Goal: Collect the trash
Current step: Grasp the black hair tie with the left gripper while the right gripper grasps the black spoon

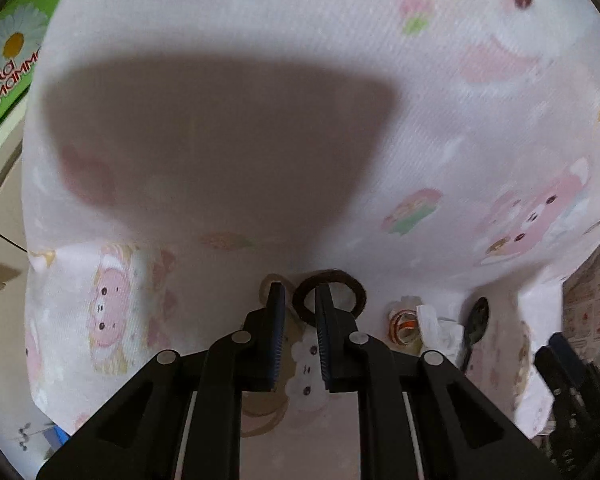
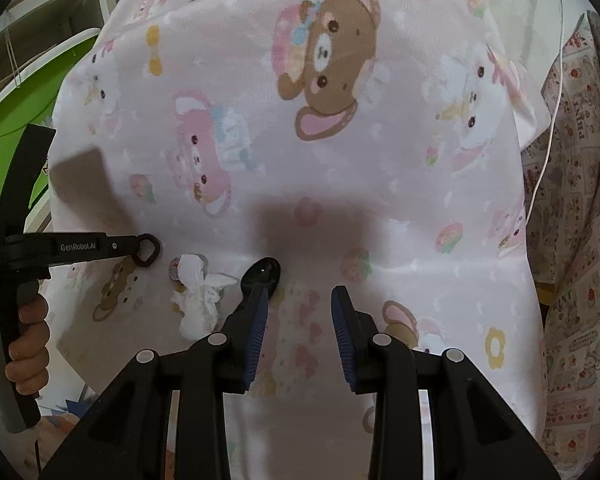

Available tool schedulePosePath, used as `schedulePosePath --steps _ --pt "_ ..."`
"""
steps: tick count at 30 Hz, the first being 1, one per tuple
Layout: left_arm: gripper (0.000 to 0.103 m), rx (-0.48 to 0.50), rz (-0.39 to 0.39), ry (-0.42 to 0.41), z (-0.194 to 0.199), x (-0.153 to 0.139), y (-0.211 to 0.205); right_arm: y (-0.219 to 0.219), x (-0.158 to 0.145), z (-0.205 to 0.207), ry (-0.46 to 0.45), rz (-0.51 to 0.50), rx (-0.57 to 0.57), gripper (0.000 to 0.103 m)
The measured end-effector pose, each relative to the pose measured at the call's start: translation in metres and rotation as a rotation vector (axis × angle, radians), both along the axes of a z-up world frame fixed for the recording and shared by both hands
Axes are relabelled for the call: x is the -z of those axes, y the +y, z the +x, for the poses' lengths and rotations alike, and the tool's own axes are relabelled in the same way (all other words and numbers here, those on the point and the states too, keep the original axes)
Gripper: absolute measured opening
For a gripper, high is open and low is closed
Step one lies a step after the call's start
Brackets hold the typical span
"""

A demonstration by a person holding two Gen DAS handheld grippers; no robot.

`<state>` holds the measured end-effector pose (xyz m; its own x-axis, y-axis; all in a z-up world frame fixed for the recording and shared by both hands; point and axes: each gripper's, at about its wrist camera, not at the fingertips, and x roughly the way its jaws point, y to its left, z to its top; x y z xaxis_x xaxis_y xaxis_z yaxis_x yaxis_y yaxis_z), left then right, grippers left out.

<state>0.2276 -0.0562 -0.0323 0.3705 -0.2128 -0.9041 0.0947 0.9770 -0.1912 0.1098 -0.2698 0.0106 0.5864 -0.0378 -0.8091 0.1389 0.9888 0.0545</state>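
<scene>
Pink cartoon-print cloth [image 2: 340, 128] carries the brown ring [image 1: 330, 296], whose band the nearly closed left gripper [image 1: 300, 300] straddles: clamp firmly before lifting, while the right gripper [image 2: 300, 300] hangs open and empty beside the black spoon [image 2: 265, 271].

soft daylight, dark shadows on cloth [image 1: 228, 40], fisheye edges, slight blur

Both wrist views look steeply down, close over the same cloth [image 1: 260, 40].

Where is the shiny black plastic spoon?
In the right wrist view, the black plastic spoon lies on the pink cartoon cloth, just right of the crumpled white tissue.
</scene>
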Motion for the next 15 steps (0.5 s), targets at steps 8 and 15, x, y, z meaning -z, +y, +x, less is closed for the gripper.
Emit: schedulePosePath --steps 8,15 --pt "0.003 -0.008 0.016 -0.015 -0.002 0.001 -0.014 -0.009 -0.001 -0.004 0.006 -0.007 0.005 0.035" --pt "0.003 -0.007 0.068 -0.119 -0.031 -0.027 -0.014 -0.011 -0.003 -0.008 -0.013 0.014 0.024 0.060"
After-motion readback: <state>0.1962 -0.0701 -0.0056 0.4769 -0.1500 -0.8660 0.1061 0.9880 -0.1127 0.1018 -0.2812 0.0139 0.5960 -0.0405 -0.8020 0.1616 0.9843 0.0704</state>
